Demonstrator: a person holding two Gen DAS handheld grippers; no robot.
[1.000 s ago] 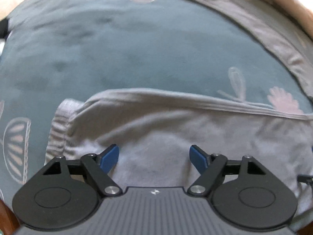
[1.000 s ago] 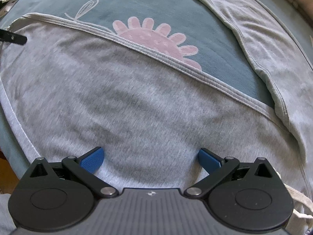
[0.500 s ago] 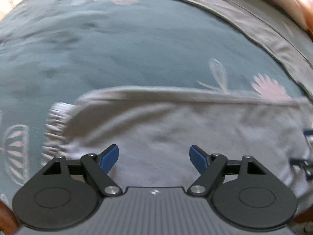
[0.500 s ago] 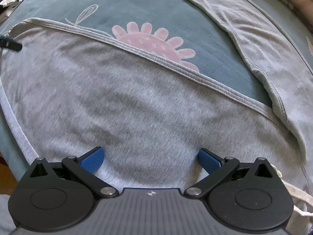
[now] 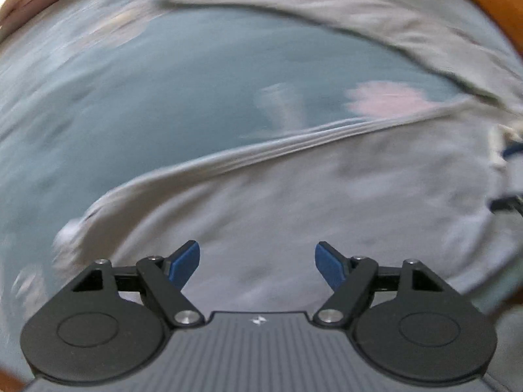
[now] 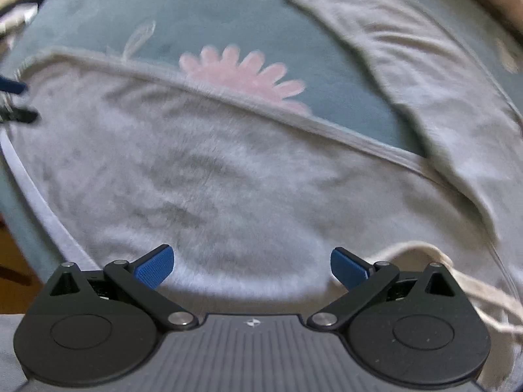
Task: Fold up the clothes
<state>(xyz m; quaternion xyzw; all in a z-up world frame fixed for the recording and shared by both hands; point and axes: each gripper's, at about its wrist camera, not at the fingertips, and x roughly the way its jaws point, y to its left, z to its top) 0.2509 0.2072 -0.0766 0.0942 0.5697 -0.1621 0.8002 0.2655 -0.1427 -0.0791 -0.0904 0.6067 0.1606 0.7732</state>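
Grey garment (image 6: 235, 176) lies spread on blue blanket (image 6: 202, 16). My left gripper (image 5: 257, 261), right gripper (image 6: 251, 266): jaws wide, holding nothing. Fold stage undeterminable. Any grasp needs hem pinch.

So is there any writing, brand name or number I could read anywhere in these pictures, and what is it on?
No readable words or numbers anywhere.
Left tool: only a small white emblem on its grey body, a sign, not letters.
Right tool: the same small white emblem, no text.
Grey garment: no label or print visible.
Blue-grey blanket: only flower patterns, no writing; the left view is blurred.
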